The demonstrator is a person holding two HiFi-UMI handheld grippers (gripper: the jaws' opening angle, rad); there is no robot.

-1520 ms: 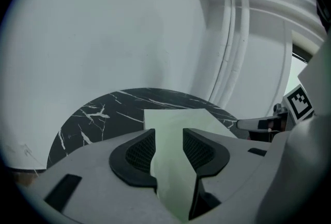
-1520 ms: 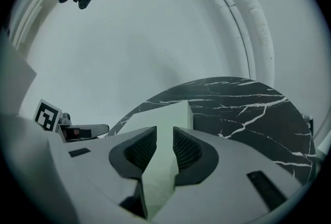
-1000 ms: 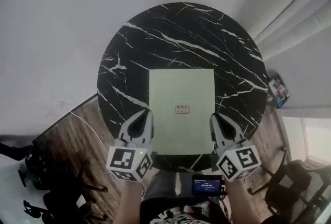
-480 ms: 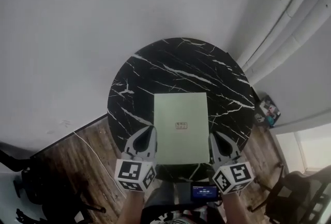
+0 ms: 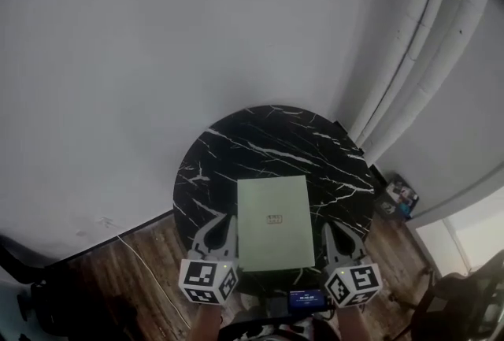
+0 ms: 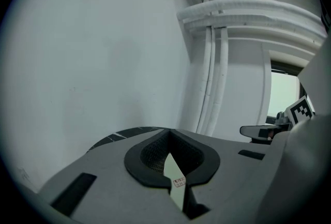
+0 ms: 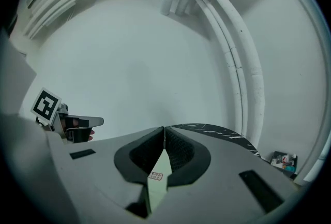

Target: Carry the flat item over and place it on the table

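Note:
A pale green flat item [image 5: 274, 221] with a small label lies flat on the round black marble table [image 5: 268, 142]. My left gripper [image 5: 229, 219] is shut and empty, just off the item's near left edge. Off its near right edge my right gripper [image 5: 325, 226] is shut and empty too. In the left gripper view the closed jaws [image 6: 168, 132] show a sliver of the green item [image 6: 173, 174] through the gap under the tips. The right gripper view has the same: closed jaws [image 7: 164, 129] over the item [image 7: 156, 176].
White wall behind the table, with white pipes [image 5: 425, 56] running down at the right. Wood floor lies around the table, with a small colourful object [image 5: 398, 196] at the right. Dark chairs stand at the lower corners. A small screen [image 5: 307, 300] sits at the person's waist.
The head view has pulled back, so table, item and grippers look smaller and more wall shows. Both grippers stay shut beside the item's near corners; the item has not moved.

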